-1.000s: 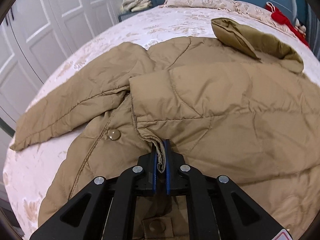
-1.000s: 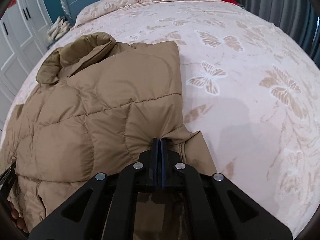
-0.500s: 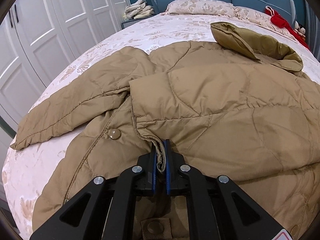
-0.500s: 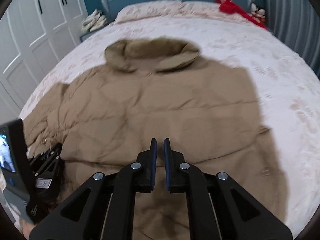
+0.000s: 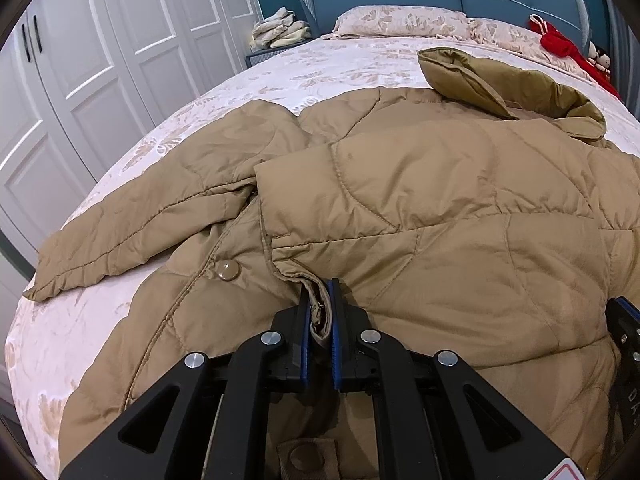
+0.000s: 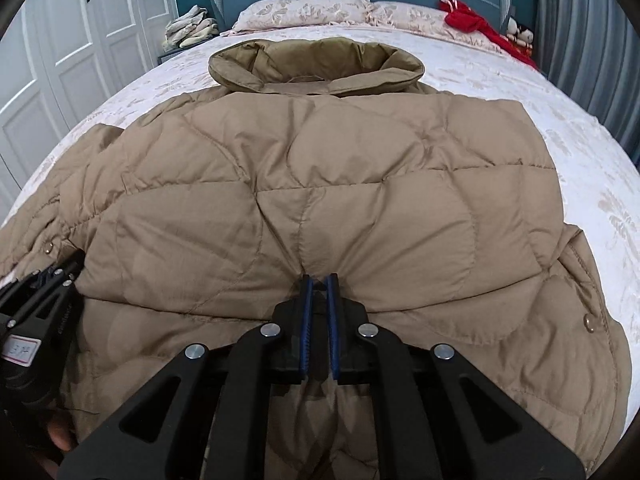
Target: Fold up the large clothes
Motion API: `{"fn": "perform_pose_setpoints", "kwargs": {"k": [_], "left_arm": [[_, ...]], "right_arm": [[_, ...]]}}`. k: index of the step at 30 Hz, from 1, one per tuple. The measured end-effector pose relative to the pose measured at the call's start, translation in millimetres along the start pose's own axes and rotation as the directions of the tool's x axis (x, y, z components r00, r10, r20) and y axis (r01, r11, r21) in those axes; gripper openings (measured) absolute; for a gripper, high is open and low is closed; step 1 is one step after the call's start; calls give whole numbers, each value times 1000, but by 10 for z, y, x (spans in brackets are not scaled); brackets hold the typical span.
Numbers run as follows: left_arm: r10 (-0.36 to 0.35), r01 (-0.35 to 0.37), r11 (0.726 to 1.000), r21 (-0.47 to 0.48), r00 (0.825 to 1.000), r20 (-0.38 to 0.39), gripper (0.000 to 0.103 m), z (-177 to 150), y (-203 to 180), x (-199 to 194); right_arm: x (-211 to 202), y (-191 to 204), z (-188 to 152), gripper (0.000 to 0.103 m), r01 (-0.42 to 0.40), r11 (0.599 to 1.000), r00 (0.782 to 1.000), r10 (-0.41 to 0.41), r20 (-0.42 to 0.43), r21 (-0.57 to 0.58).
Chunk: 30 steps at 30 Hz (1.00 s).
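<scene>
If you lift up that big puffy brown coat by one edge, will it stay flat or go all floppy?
Probably floppy: the tan puffer jacket already creases and bunches where the left gripper pinches its edge. It likely feels light for its size, since the quilted panels look puffed. The loose sleeve would probably dangle.

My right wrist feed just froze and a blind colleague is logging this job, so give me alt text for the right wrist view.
The right gripper hovers slightly open and empty over a tan puffer jacket spread on a floral bed, collar toward the pillows. The left gripper shows at the left edge.
</scene>
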<state>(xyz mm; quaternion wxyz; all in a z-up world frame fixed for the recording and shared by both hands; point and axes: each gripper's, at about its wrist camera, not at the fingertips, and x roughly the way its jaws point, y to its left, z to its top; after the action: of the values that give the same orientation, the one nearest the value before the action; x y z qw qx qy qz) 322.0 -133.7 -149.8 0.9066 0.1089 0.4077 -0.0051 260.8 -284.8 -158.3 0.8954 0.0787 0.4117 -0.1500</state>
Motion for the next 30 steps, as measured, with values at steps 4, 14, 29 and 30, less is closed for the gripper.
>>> {"fn": "perform_pose_setpoints", "kwargs": {"k": [4, 14, 29, 30], "left_arm": [[-3, 3, 1000, -5, 1000, 5, 7, -6, 2, -10], [-155, 154, 980, -130, 988, 0, 21, 17, 318, -99], [9, -94, 849, -520, 986, -164, 57, 11, 3075, 254], [5, -110, 829, -549, 982, -189, 57, -18, 3185, 345]], "right_arm": [[7, 29, -12, 5, 23, 1000, 1000, -23, 21, -15], [14, 95, -29, 5, 63, 997, 997, -61, 40, -40], [8, 152, -26, 6, 94, 994, 995, -91, 45, -58], [8, 152, -26, 6, 94, 994, 995, -91, 46, -57]]}}
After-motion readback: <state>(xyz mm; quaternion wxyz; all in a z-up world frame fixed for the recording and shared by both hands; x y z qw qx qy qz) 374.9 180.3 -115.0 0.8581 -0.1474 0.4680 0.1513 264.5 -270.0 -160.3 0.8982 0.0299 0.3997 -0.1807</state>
